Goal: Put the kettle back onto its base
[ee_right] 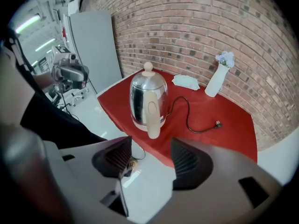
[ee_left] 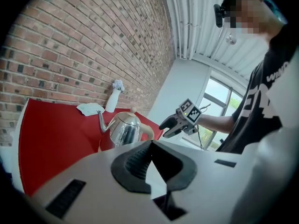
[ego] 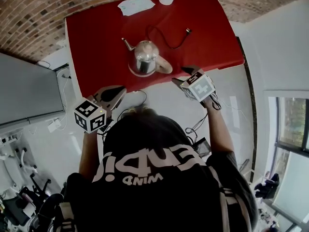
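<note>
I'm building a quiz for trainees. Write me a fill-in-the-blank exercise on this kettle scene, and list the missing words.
1. The table under the kettle is ____ in colour.
2. The right gripper has its jaws ____, with nothing between them.
3. The left gripper has its jaws ____.
4. The kettle's handle points toward the ____ gripper.
Missing words: red; open; shut; right.

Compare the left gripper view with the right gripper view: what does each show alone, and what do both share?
Only the left gripper view: the right gripper, the kettle's spout and a window. Only the right gripper view: the left gripper and the power cord. Both: the kettle, red tablecloth, white vase and brick wall.
</note>
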### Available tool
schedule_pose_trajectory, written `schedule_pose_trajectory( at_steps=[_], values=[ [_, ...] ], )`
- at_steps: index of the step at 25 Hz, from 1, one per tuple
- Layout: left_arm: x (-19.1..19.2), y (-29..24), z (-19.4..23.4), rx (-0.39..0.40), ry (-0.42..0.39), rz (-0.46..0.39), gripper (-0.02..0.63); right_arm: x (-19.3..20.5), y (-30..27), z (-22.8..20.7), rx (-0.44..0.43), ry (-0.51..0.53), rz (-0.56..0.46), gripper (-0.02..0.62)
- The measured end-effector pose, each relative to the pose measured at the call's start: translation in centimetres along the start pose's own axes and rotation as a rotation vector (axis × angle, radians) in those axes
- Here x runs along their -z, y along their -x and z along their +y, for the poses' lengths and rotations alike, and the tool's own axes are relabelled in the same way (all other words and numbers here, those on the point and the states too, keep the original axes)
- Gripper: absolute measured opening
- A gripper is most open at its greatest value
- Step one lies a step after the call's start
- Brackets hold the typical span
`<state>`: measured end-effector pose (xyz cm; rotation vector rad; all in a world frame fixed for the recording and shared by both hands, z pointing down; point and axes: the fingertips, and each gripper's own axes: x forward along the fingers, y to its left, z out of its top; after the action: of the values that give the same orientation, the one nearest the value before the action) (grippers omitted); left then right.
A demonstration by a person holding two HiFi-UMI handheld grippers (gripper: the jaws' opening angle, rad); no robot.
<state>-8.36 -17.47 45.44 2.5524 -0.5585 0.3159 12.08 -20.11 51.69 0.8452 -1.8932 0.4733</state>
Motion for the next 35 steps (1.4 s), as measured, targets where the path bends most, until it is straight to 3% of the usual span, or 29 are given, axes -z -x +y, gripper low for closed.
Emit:
schedule_pose_trajectory(
  at_steps=[5, 6, 8, 13, 19, 27, 35],
  values=[
    [0.4, -0.4, -0.3, 0.046, -0.004, 0.013, 0.009, -2.0, 3.2, 2.3, 0.010, -0.053, -0.197, 0.246],
    [0.6, -0.5, -0.4, 0.055, -0.004, 0.017, 0.009, -2.8, 4.2, 2.7, 0.025, -0.051, -0.261, 0.212],
    [0.8, -0.6, -0.7, 0.069, -0.005, 0.024, 0.009, -4.4, 6.1, 3.5, 0.057, -0.049, -0.387, 0.065],
    [0.9, -1.0, -1.4, 0.089, -0.012, 0.028, 0.009, -6.0, 8.6, 5.4, 0.068, -0.057, -0.561, 0.030],
    [-0.2, -0.8, -1.9, 0.062, -0.025, -0.022, 0.009, -6.1, 9.8, 8.5, -0.070, -0.227, -0.751, 0.021],
    [-0.3, -0.7, -4.4, 0.034, -0.048, -0.044, 0.009, -4.2, 9.1, 12.2, -0.134, -0.231, -0.764, 0.021],
    [0.7, -1.1, -7.1, 0.023, -0.062, -0.038, 0.009, -0.3, 10.0, 12.7, -0.132, -0.225, -0.730, 0.021]
  ],
)
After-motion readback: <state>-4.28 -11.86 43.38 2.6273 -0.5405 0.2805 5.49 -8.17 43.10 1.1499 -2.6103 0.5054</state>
